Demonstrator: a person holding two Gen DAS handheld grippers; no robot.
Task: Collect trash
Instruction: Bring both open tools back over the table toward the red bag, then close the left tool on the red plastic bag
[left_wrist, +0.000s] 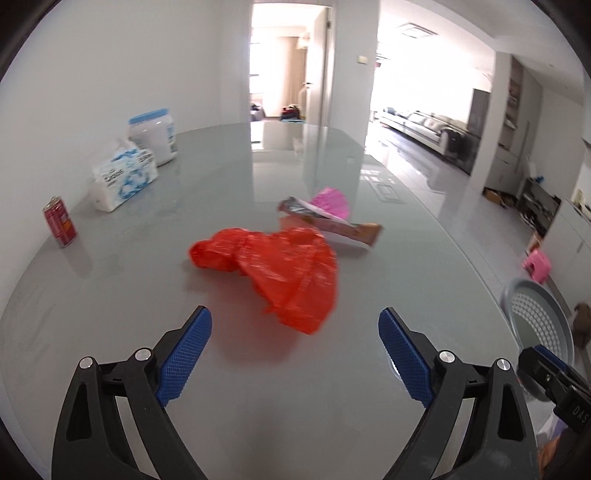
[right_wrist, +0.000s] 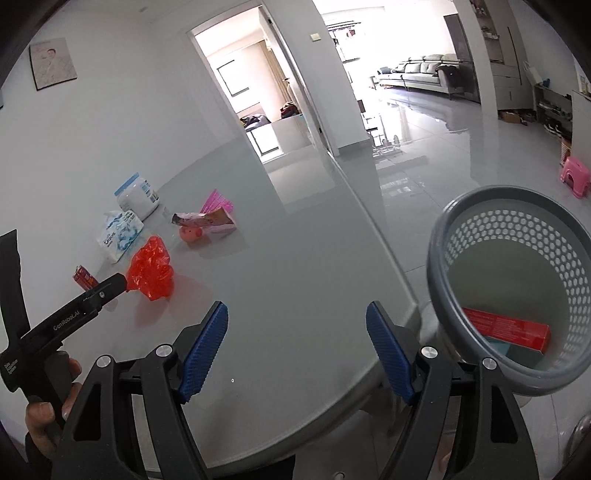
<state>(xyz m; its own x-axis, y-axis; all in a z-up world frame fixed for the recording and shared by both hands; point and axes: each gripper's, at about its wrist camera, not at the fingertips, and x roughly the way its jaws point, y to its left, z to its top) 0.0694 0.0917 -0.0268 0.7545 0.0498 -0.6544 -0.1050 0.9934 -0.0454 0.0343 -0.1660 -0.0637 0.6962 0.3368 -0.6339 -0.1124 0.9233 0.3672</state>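
Note:
A crumpled red plastic bag (left_wrist: 280, 273) lies on the grey glass table (left_wrist: 110, 295), just ahead of my open, empty left gripper (left_wrist: 295, 325). Behind it lie a snack wrapper (left_wrist: 332, 221) and a pink wrapper (left_wrist: 330, 201). In the right wrist view the red bag (right_wrist: 151, 271) sits at the left gripper's tip, with the wrappers (right_wrist: 207, 221) and a small orange toy (right_wrist: 190, 233) beyond. My right gripper (right_wrist: 295, 328) is open and empty near the table's right edge, beside a grey perforated bin (right_wrist: 436, 258) holding a red box (right_wrist: 506, 328).
A red can (left_wrist: 59, 221), a tissue pack (left_wrist: 123, 175) and a white tub with a blue lid (left_wrist: 155, 134) stand at the table's left by the wall. The bin (left_wrist: 539, 317) sits off the table's right edge. A pink stool (right_wrist: 574, 175) stands on the floor.

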